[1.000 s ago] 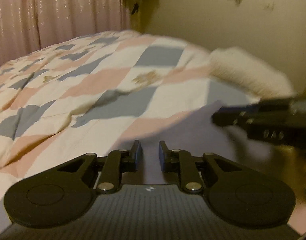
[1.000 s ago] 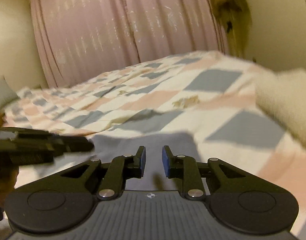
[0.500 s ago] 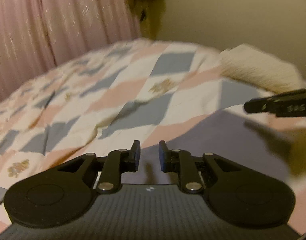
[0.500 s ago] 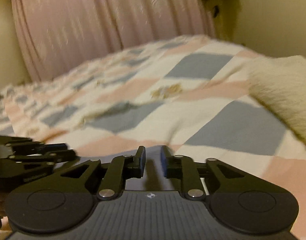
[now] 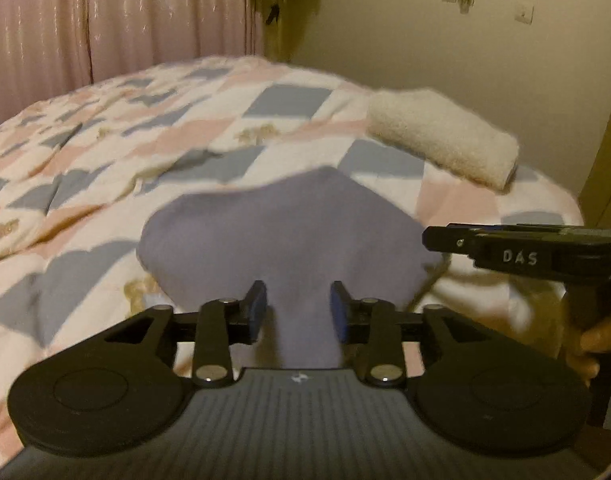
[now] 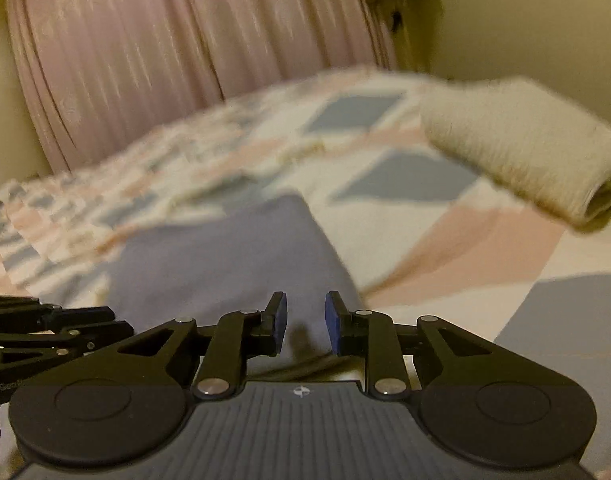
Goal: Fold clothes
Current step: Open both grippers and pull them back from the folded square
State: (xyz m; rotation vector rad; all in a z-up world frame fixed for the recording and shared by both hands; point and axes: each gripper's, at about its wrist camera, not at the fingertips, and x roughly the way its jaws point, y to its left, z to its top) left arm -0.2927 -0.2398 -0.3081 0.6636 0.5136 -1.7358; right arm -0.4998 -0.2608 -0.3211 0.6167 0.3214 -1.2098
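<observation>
bed (image 5: 105,208) (checked quilt) | on it: purple garment (image 5: 289,236) | rolled cream towel (image 5: 445,140)

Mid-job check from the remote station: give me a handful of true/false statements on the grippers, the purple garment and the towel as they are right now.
1. The left hand-held gripper has its jaws apart. True.
2. The right hand-held gripper is clamped on the rolled cream towel. False: its jaws are apart, and the towel lies further off on the bed.
3. The purple garment lies on the checked quilt. True.
4. The towel rests on top of the purple garment. False: it sits apart from it, on the quilt.
5. Pink curtains hang behind the bed. True.
</observation>
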